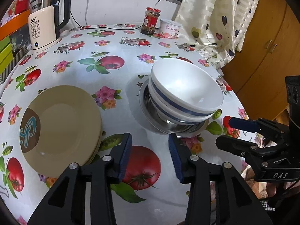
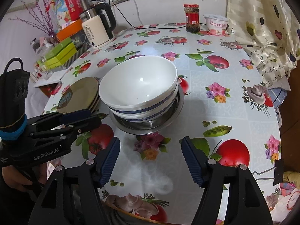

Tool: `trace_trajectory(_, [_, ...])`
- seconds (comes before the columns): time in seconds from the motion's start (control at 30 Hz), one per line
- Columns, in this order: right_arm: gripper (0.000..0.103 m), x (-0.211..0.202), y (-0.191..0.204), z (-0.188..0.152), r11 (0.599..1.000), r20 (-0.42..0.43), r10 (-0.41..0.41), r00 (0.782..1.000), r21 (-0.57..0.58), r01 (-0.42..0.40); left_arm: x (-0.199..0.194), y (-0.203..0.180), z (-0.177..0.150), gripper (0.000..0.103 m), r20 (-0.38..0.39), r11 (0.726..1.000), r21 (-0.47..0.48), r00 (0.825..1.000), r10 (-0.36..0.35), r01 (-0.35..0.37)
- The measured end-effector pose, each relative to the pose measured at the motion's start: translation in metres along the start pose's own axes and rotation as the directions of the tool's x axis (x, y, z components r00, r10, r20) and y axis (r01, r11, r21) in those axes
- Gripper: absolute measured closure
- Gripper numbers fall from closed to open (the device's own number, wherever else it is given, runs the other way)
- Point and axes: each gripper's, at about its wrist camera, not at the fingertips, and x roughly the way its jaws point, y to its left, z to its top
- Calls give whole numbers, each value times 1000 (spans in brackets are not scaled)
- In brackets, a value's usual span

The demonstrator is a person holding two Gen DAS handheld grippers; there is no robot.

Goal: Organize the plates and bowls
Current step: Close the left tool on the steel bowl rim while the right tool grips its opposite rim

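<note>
– So, how do the grippers stand?

– Both are released with nothing between the pads. The left gripper (image 1: 150,155) hangs over bare tablecloth (image 1: 120,43) between the plates and the bowls; the right gripper (image 2: 150,161) hangs over cloth just short of the bowls.

– Room to move?

– Open cloth lies beyond the bowl stack as far as the jar (image 2: 191,17) and yogurt tub (image 2: 216,24) at the back wall. The kettle (image 1: 47,20) stands at the back left, near boxes (image 2: 60,53) crowding that side. The table's near edge (image 2: 131,212) curves just under the right gripper's fingers, and a curtain (image 1: 221,18) drapes onto the far right.

– Anything hard to read?

– How many plates lie in the beige plate stack (image 1: 61,125) is unclear; only layered rims show. The steel bowl (image 1: 150,110) at the bottom is mostly hidden by the two above it. A hand (image 2: 18,180) holding the left gripper is partly cut off.

– And the dishes themselves?

– Two white bowls (image 2: 138,80) with blue bands sit nested and slightly tilted in the steel bowl, mid-table. The plates lie to their left, apart, the top one with a brown and teal patch.
</note>
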Motion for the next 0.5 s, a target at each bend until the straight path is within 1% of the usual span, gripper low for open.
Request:
trace_trajectory(0.1, [35,1,4,-3,999,14,-33,999,-31,34,-2,-2,-2,59,22,1000,23,1000,13,-14])
trace_trajectory(0.17, [35,2,4,-5,998,15,-40,999,-37,41,-3,-4,-3,59,27,999,35,999,22,-23])
trace_trajectory(0.3, [35,3,5,-8,997,23,-53,998,-55,54,0,-4,-7,59,11,998,45,999,42,-43])
trace_trajectory(0.5, [34,8,5,-13,997,8,-58,998,-58,58,2,-4,-12,59,0,997,53,998,64,-64])
